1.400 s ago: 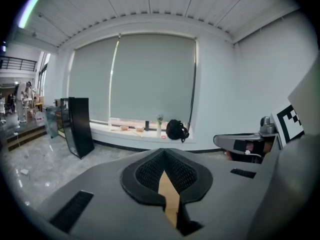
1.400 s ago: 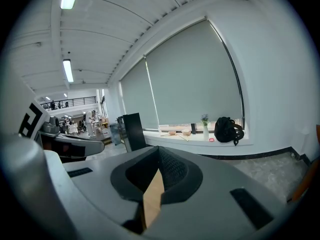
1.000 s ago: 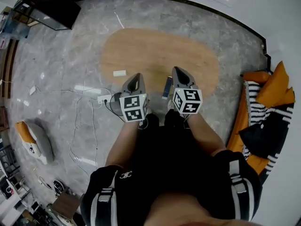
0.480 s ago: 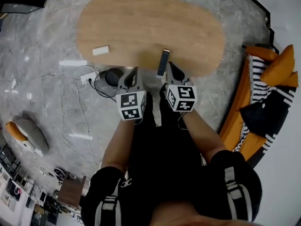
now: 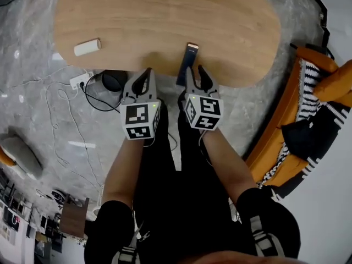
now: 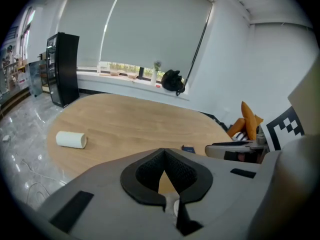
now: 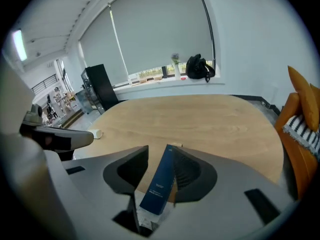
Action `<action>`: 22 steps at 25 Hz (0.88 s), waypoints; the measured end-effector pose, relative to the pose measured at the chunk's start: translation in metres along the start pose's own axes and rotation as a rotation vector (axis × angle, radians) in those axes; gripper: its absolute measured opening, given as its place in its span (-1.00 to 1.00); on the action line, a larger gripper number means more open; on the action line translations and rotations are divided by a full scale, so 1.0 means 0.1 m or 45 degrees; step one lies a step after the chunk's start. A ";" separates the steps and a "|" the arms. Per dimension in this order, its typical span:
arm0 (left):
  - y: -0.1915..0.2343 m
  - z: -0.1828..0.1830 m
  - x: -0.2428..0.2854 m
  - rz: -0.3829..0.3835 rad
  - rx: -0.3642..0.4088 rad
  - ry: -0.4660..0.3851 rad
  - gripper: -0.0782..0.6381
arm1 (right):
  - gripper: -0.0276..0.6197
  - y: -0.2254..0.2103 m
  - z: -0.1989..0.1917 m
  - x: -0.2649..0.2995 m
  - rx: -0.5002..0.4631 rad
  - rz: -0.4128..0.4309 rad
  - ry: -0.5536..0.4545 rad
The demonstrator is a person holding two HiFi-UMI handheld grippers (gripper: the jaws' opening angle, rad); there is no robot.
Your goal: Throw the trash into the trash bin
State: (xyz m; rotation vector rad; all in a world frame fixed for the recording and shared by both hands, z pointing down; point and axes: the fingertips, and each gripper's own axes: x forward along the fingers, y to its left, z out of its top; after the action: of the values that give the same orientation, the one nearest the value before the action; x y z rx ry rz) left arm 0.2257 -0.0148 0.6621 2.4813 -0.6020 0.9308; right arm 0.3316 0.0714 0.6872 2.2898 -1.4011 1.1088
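A slim dark blue box (image 5: 187,59) lies between the jaws of my right gripper (image 5: 193,76), its far end over the near edge of the oval wooden table (image 5: 165,15). In the right gripper view the box (image 7: 160,181) leans on the right pad, with a gap to the left pad. These jaws have just been opening and now stand open round the box. My left gripper (image 5: 147,73) hangs beside it at the table edge, shut and empty, its tips meeting (image 6: 164,151). A dark round bin (image 5: 113,81) stands on the floor under the table edge, left of the left gripper.
A white paper roll (image 5: 88,47) lies on the table's left part. A power strip with cables (image 5: 80,81) lies on the floor by the bin. An orange sofa with striped cushions (image 5: 324,87) stands to the right. The person's legs are below the grippers.
Both grippers have come down to the table's near edge, and the table now fills more of the view. The right jaws have parted round the blue box.
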 end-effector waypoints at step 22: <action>0.14 -0.58 0.05 0.073 -0.141 0.051 -0.74 | -0.34 -0.07 -0.50 0.56 0.020 -0.040 0.242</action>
State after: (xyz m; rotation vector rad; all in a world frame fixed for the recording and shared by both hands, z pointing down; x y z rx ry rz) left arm 0.1927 0.0031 0.7085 2.3534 -0.6958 0.9401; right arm 0.3276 0.0654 0.7621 2.1442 -1.2848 1.2933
